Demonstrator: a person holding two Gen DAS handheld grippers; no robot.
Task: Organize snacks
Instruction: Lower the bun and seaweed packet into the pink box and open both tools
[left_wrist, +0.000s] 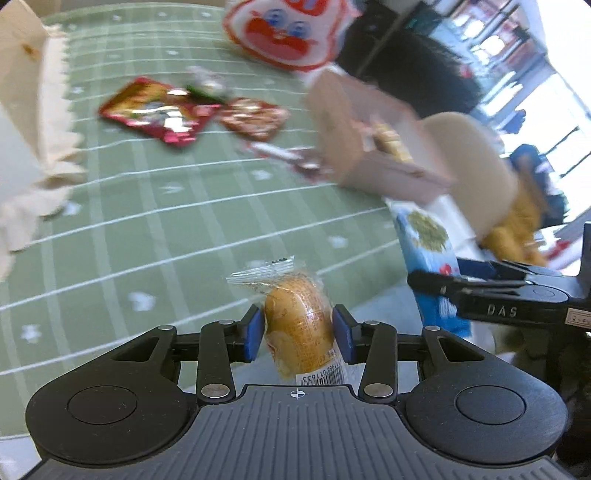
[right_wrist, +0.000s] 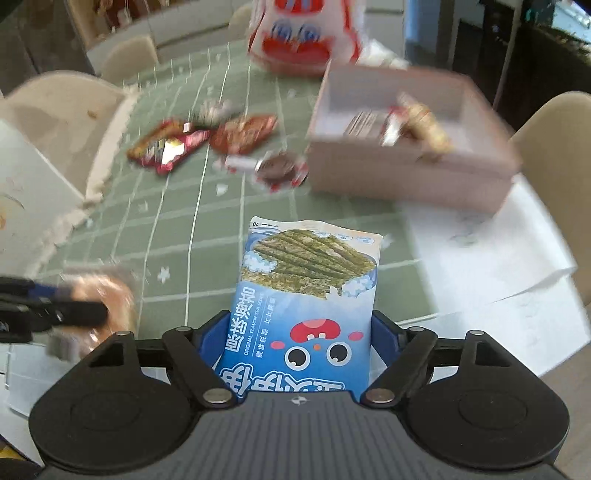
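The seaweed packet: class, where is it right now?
In the right wrist view, the seaweed packet sits between the right gripper's pads, above the green tablecloth.

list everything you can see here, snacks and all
wrapped bun: 1, golden, clear wrapper, between left gripper's pads
seaweed pack: 1, blue, in right gripper
box: 1, pale, far right of cloth, snacks inside
red packets: about 2, red, mid cloth
round snack: 1, dark, beside box
big bag: 1, white and red, far end
tablecloth: 1, green grid
chairs: several, cream, around table
left gripper: black, blue pads
right gripper: black, blue pads
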